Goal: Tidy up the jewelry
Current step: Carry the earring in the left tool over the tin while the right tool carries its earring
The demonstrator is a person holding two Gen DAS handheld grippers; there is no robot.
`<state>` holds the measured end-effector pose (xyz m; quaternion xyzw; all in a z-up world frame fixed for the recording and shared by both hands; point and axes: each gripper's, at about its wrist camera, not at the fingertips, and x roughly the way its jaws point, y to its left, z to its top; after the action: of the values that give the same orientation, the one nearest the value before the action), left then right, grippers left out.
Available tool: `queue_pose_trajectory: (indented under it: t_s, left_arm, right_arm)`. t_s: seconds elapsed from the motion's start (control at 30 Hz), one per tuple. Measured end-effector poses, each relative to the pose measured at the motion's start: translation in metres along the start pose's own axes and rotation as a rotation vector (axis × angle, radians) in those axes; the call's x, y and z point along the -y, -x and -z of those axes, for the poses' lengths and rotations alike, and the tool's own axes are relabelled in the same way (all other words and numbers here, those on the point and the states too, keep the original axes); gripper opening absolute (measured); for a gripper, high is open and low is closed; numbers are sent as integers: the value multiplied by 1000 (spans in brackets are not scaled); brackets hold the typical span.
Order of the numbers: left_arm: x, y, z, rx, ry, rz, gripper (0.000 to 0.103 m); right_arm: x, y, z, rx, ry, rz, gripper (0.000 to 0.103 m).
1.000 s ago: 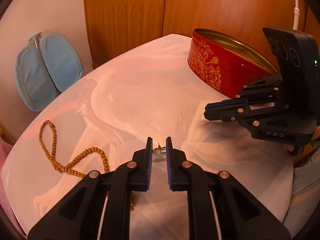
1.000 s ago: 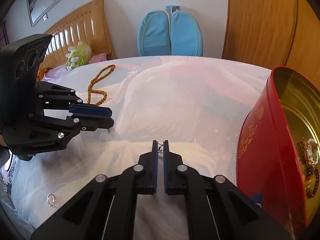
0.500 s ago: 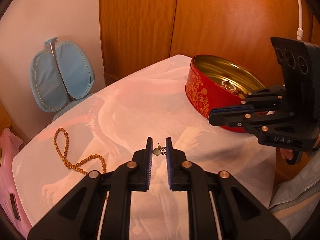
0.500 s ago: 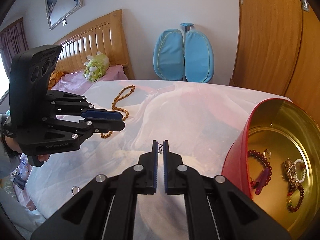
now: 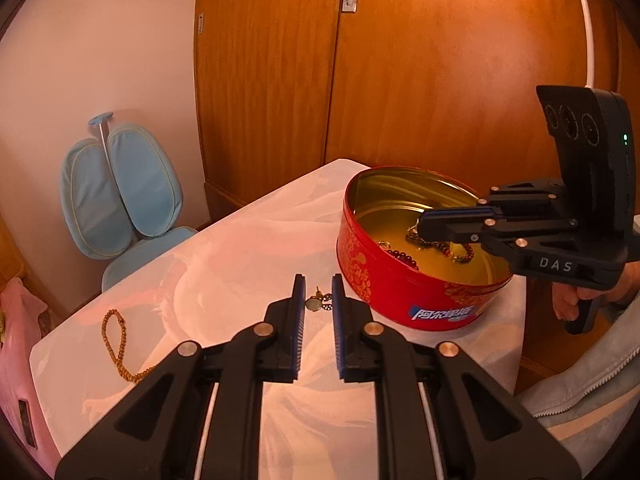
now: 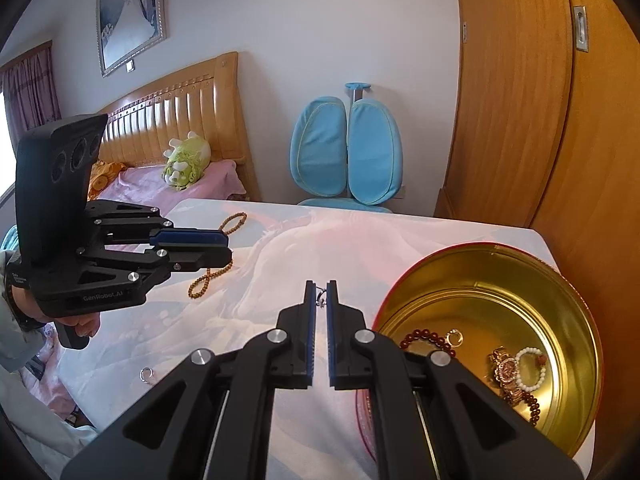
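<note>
While the small pale-stoned earring (image 5: 317,303) sits pinched between the narrowly parted pads of the left gripper (image 5: 317,304), held clear above the white printed tabletop (image 5: 224,264), a second tiny silver earring (image 6: 320,299) is clamped in the almost fully closed jaws of the right gripper (image 6: 320,300). Just right of both grippers stands the round red tin (image 5: 384,284), lid off, its gold inside holding a dark red bead bracelet (image 6: 426,338), a small ring (image 6: 455,337), a gold watch (image 6: 505,372) and a white bead bracelet (image 6: 530,368). In the left wrist view the right gripper's fingertips hang over the tin's opening. On the far left part of the table lies a brown bead strand (image 5: 116,346), and a small silver ring (image 6: 147,374) rests near the table's near left edge. Beyond the table are a blue chair (image 6: 348,160), a wooden wardrobe (image 5: 400,64), and a bed (image 6: 172,108) with a green plush toy (image 6: 186,160).
</note>
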<state>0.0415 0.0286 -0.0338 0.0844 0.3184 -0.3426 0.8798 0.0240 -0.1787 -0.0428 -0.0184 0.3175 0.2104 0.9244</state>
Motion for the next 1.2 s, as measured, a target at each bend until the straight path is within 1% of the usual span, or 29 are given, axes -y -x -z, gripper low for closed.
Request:
queue_pose_trajectory:
  t_s: [0.07,0.27,0.4,0.5,0.57,0.6,0.7,0.77,0.8,0.9,0.97,1.0,1.03,1.07,1.13,1.17,1.2]
  left_arm:
    - [10,-3,-7,2,-20,3,13]
    - [45,-15,-39,17,-70,53,13]
    - [64,-26,-59,22,-87,93,13]
    - [78,-40,-71,-6,-92,117,13]
    - [89,-56,-77,-52,-92,148,13]
    - [94,-62,-78,-68,-114,146,13]
    - [113,-83,-85,-124,-191,135,13]
    - [121,-95,-90,-149,-208,144,13]
    - [125,-98,-92,-153,-209,148,13]
    - [125,-113,-96,-192,-184,163,13]
    - [124,-126,-100,-241,-152,167,13]
    - [122,-132,-104,-266,-133,178,13]
    - [122,-135,-108,-269,-124,189,13]
    - [122,-135,-111,-261,-123,205,14]
    - [124,-134,-119,-246,-138,209,14]
    - [125,-136,-121,-254,-145,208,14]
    - [126,-142,-122,-280,-148,205,14]
  right_arm:
    - [9,6,0,7,-13,10,6]
    - [39,41,-2,77,-38,61,6]
    - [59,58,0,105,-57,91,6]
    - [73,64,3,104,-73,104,6]
    - [83,68,4,105,-86,105,6]
    - [88,68,4,98,-93,104,6]
    - [102,68,5,66,-98,133,6]
    - [114,66,6,38,-119,149,6]
    - [120,66,8,25,-135,147,6]
    - [143,51,12,-71,-206,140,6]
    - [159,35,14,-168,-270,93,6]
    - [167,31,13,-186,-304,79,6]
    - [172,31,11,-185,-333,68,6]
    - [177,30,8,-193,-351,55,6]
    - [181,28,2,-216,-350,74,6]
    - [184,24,0,-239,-347,83,6]
    - [186,16,-1,-282,-353,79,6]
